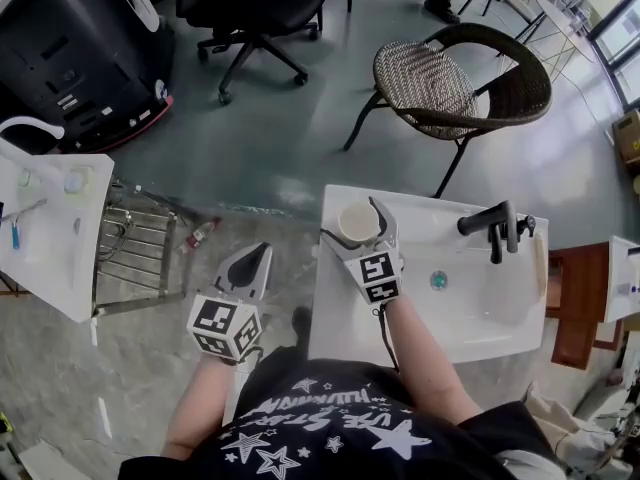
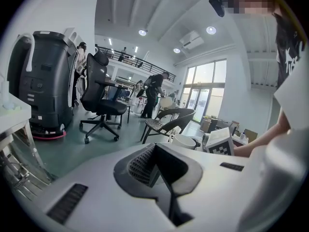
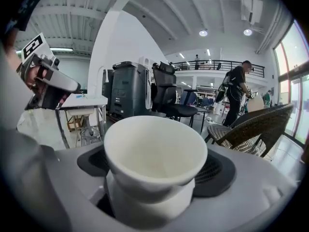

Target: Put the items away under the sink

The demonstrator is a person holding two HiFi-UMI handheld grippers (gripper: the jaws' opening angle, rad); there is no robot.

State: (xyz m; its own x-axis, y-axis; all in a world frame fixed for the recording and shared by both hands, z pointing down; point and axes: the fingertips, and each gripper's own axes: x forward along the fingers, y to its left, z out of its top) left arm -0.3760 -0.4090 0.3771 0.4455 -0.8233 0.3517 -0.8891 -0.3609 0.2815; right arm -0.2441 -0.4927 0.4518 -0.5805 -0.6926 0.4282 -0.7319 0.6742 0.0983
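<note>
A white cup (image 1: 357, 222) stands at the far left corner of the white sink counter (image 1: 335, 318). My right gripper (image 1: 352, 220) is shut on the cup, one jaw on each side. In the right gripper view the cup (image 3: 155, 153) fills the middle, mouth up, between the dark pads (image 3: 219, 170). My left gripper (image 1: 262, 252) hangs left of the counter, over the floor, jaws together and holding nothing. Its own view shows the left gripper (image 2: 157, 151) with its pads meeting, and the cup (image 2: 183, 140) beyond them. The space under the sink is hidden.
A black faucet (image 1: 495, 228) stands behind the basin (image 1: 480, 308). A wicker chair (image 1: 450, 78) and an office chair (image 1: 250, 8) sit beyond. A white table (image 1: 50, 228) and wire rack (image 1: 135, 248) are at left, with a small bottle (image 1: 200, 233) on the floor.
</note>
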